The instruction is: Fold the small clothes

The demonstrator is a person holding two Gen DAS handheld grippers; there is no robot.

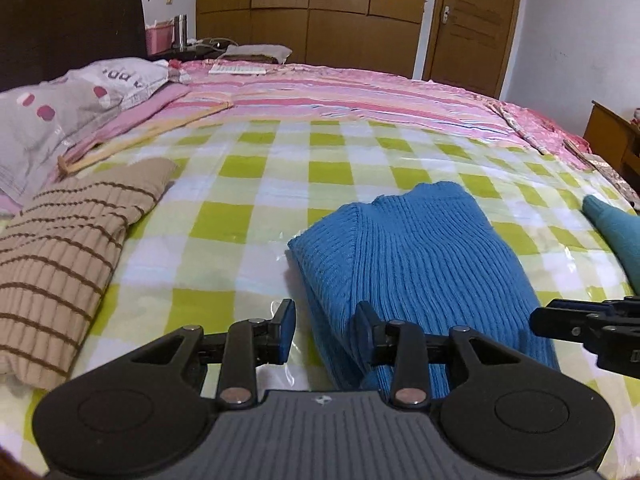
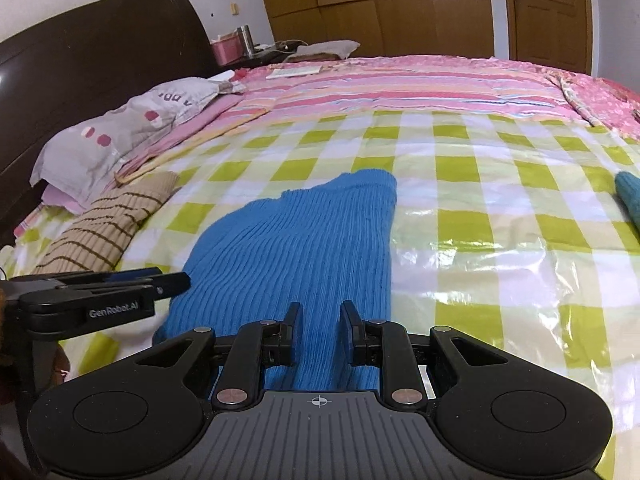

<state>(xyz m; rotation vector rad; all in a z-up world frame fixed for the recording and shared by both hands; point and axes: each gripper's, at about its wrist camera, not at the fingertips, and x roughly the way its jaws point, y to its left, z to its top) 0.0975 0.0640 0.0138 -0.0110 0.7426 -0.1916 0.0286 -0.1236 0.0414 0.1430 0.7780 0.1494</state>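
Both my grippers over a folded blue ribbed knit sweater [image 1: 416,264] on a green-checked plastic sheet [image 1: 240,216].
My left gripper [image 1: 325,330] straddles its left edge, jaws partly open; my right gripper [image 2: 319,330], at three o'clock, stands narrow, unclamped.

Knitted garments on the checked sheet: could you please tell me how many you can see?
3: a blue ribbed sweater in the middle near both claws, a beige brown-striped knit to its left by the pillow, and a teal knit at the right edge, partly cut off. Others may lie outside view.
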